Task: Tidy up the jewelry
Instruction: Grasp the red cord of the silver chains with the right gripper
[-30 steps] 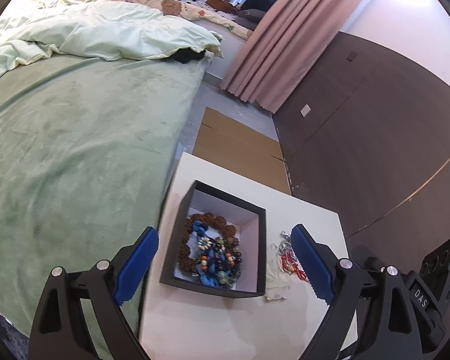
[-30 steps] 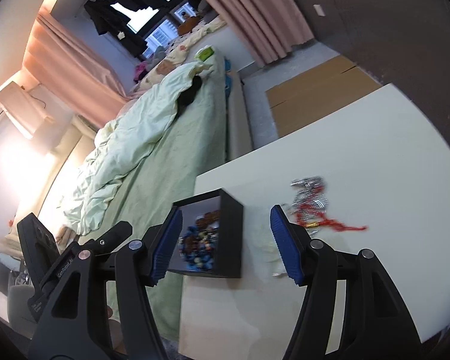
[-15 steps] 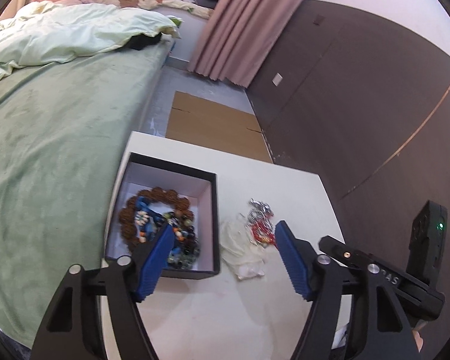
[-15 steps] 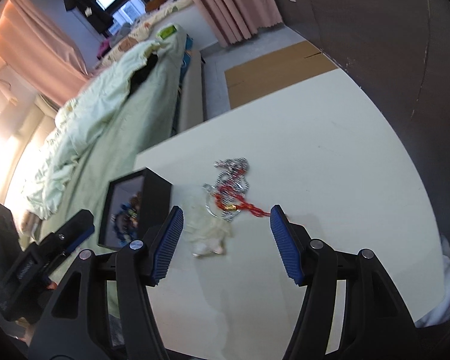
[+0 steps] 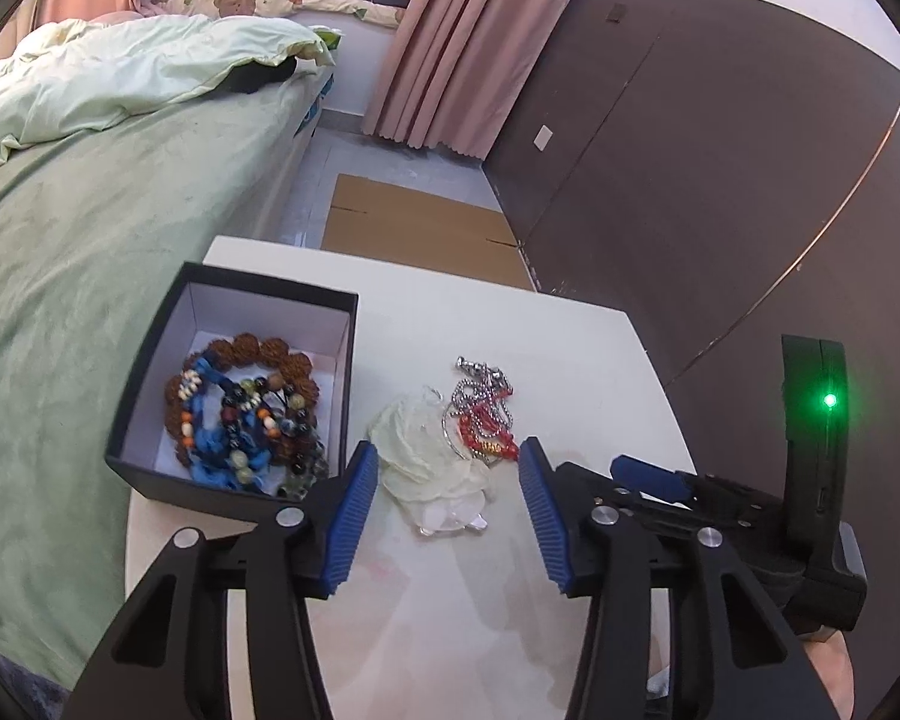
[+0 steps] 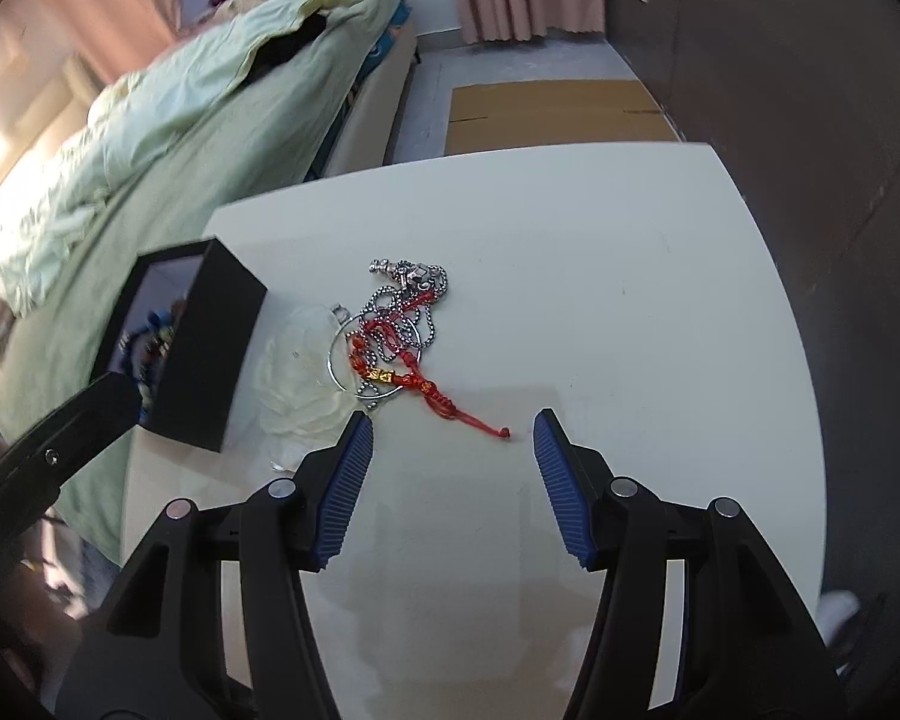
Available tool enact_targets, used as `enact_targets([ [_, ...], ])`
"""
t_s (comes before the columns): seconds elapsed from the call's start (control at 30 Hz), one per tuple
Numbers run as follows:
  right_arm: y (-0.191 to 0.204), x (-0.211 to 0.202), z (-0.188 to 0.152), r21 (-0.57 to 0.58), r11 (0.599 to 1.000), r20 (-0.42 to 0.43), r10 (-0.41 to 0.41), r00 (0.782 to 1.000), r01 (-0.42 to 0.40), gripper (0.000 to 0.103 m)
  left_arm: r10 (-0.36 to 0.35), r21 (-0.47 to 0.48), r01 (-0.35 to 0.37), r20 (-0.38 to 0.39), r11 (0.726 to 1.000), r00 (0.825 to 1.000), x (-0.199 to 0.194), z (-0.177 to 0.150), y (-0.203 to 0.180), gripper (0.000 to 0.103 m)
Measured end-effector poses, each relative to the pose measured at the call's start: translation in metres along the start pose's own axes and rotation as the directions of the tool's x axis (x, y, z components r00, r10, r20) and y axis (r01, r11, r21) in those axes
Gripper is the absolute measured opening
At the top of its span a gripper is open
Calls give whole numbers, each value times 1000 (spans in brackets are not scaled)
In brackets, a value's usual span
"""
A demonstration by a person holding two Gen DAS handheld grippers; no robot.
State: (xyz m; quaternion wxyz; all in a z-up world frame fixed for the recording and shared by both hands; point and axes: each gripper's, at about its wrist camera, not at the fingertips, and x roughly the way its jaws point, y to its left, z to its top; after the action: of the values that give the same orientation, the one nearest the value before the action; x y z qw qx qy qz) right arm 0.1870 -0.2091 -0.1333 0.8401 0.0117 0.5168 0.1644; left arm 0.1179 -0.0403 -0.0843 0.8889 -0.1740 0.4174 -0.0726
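A black box (image 5: 150,420) with a white inside holds several bead bracelets (image 5: 240,414) at the left of a white table (image 5: 498,324). Right of it lie a pale clear plastic bag (image 5: 426,456) and a tangle of silver ball chain and red cord bracelet (image 5: 483,414). My left gripper (image 5: 444,510) is open and empty, just in front of the bag. In the right wrist view the box (image 6: 204,354), bag (image 6: 294,372) and chain tangle (image 6: 396,330) lie ahead; my right gripper (image 6: 450,480) is open and empty, near the red cord's end.
A bed with a green cover (image 5: 72,252) runs along the table's left edge. A dark brown wall (image 5: 720,180) stands to the right. Flat cardboard (image 5: 414,228) lies on the floor beyond the table. The right gripper's body (image 5: 750,498) shows at the right of the left wrist view.
My left gripper has swung right from over the box to in front of the bag. My right gripper has swung right and closer to the chain tangle. Both stayed open.
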Motion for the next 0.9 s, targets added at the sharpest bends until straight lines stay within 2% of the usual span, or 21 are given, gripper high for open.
enact_targets([
  [0.1,5,9,1,-48,999,-16,-3,1000,3,45,10,-34,-10,7,999,1000,1,0,3,42],
  [0.43,20,39,6,-143,989,-23,-40,999,36,40,21,-76,-19,20,997,1000,6,8,8,40],
  [0.5,22,44,6,-148,988,-35,-40,999,35,20,16,-85,-15,18,996,1000,8,9,10,40],
  [0.6,22,45,6,-141,990,-36,-30,999,24,8,11,-90,-9,14,996,1000,10,12,11,40],
  [0.9,-7,29,4,-12,1000,-46,13,999,-14,8,13,-13,-13,-37,1000,999,24,-1,-7,40],
])
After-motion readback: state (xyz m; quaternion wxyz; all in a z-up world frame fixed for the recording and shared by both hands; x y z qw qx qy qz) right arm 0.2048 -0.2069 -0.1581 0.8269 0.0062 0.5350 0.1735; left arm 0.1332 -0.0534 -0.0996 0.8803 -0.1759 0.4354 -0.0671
